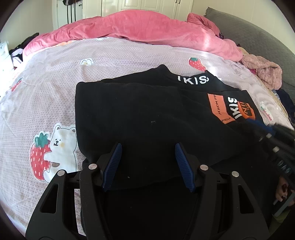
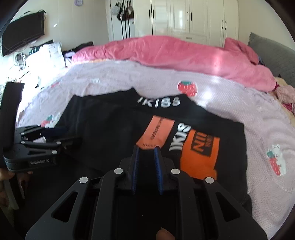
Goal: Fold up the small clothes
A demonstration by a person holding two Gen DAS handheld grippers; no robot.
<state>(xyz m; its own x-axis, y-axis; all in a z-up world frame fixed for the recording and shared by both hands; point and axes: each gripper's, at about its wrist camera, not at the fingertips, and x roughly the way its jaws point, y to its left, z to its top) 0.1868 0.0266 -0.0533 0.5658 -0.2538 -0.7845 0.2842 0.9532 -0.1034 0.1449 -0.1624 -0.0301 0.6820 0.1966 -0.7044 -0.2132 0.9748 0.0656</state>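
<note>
A black garment [image 1: 138, 114] with white lettering and orange patches lies partly folded on the bed; it also fills the middle of the right wrist view [image 2: 110, 125]. My left gripper [image 1: 148, 147] hovers over its near left part, jaws about half apart, with the black cloth lying under and between the fingers and no pinch visible. In the right wrist view the left gripper [image 2: 55, 133] reaches in from the left edge. My right gripper [image 2: 146, 148] stands over the near middle of the garment, just short of the orange patch [image 2: 156, 133], with a narrow gap between its blue pads.
The pale bedsheet [image 1: 46, 96] carries strawberry and bear prints. A pink quilt [image 1: 147, 29] is bunched along the far side, with a grey headboard [image 1: 258, 37] and a fluffy pink garment [image 1: 265, 72] at the right. White wardrobes [image 2: 184, 16] and a wall screen [image 2: 22, 31] stand beyond.
</note>
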